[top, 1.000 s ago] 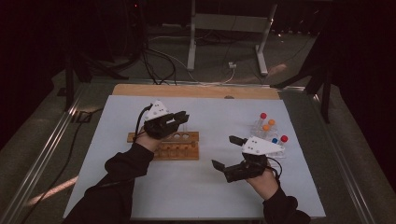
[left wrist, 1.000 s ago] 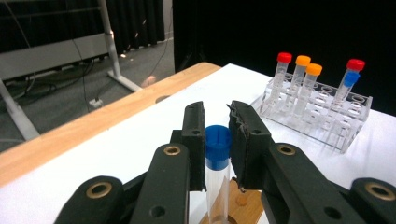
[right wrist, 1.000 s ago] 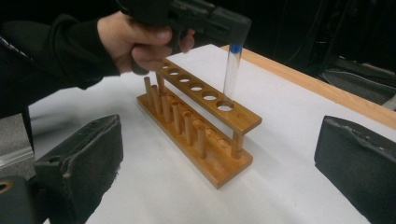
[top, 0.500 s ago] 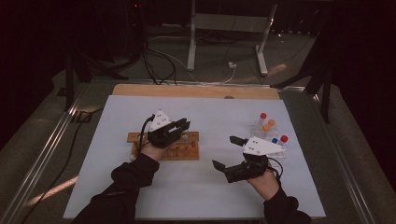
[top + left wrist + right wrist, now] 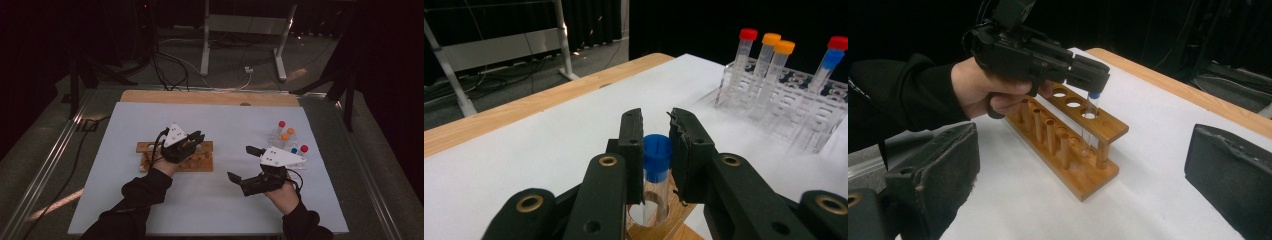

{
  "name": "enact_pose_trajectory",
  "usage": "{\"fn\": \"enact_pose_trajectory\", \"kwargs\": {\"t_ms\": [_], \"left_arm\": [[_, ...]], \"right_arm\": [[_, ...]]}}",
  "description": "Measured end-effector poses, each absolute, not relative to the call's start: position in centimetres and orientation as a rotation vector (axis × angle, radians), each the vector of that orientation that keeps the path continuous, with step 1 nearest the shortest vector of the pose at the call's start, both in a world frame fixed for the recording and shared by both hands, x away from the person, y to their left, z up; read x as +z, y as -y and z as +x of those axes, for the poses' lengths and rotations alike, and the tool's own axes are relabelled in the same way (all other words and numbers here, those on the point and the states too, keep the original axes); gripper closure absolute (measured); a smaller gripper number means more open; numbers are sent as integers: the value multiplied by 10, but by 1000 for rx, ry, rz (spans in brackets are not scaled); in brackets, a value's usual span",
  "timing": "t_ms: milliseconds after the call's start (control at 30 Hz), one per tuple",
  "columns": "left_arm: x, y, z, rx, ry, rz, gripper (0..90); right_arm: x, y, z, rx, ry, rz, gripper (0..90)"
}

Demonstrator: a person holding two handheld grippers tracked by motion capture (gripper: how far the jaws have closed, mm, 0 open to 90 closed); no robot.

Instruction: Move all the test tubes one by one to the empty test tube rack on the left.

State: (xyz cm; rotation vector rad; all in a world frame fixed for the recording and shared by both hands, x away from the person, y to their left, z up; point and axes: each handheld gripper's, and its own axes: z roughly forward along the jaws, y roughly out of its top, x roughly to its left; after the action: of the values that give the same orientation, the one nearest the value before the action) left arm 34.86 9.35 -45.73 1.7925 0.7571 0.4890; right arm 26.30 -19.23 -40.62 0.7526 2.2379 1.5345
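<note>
Lower centre of the frame, the left gripper point(image 5: 656, 131) has come down over the wooden rack point(image 5: 1083, 150), clenching the blue-capped tube point(image 5: 657, 152), now seated in a hole; right gripper point(image 5: 246, 163) gapes, empty

Clear tube with blue cap point(image 5: 657, 152) stands upright in an end hole of the wooden rack point(image 5: 1083, 150), cap above the top board, clamped between the left gripper point(image 5: 655, 131) jaws. Rack lies on the white table sheet, its other holes empty.

Clear rack point(image 5: 804, 107) with capped tubes point(image 5: 769, 60)
</note>
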Motion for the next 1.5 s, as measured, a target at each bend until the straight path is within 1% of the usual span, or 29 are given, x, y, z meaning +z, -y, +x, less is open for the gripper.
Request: {"fn": "enact_pose_trajectory", "kwargs": {"t_ms": [233,500,567,600,667,767,800,900,967,1000,1067,1133,1200,1233,1333,1500], "left_arm": [[-460,-92,348,503,-746,1794,776],[-457,-93,351,470,-736,1799,748],[-455,-94,351,460,-732,1793,657],[-454,-94,351,455,-733,1788,636],[-449,-96,349,459,-743,1776,515],[-438,-101,346,449,-740,1748,419],[-434,-103,345,440,-735,1736,405],[-421,-108,338,421,-693,1707,287],[-413,-111,333,393,-676,1697,226],[-410,-113,330,381,-668,1700,151],[-405,-116,324,348,-642,1698,144],[-403,-119,319,313,-613,1698,70],[-402,-122,313,300,-600,1701,40],[-402,-123,311,283,-585,1701,29],[-405,-126,305,247,-551,1704,17],[-412,-127,297,240,-496,1732,5]], "right_arm": [[-406,193,263,1538,-2246,751,11],[-405,193,262,1555,-2233,726,11],[-404,194,261,1567,-2237,721,11],[-404,194,261,1563,-2233,716,11],[-402,195,261,1566,-2236,709,11],[-398,200,261,1572,-2213,704,11],[-396,202,260,1574,-2205,706,11],[-390,211,260,1589,-2171,715,10],[-385,218,260,1578,-2136,716,11],[-380,227,261,1564,-2129,732,11],[-378,231,261,1551,-2123,745,11],[-374,241,263,1529,-2103,786,14],[-372,253,265,1508,-2084,830,14],[-372,259,265,1507,-2061,852,29],[-375,278,267,1469,-2023,924,37],[-388,299,269,1389,-1990,1007,33]]}}
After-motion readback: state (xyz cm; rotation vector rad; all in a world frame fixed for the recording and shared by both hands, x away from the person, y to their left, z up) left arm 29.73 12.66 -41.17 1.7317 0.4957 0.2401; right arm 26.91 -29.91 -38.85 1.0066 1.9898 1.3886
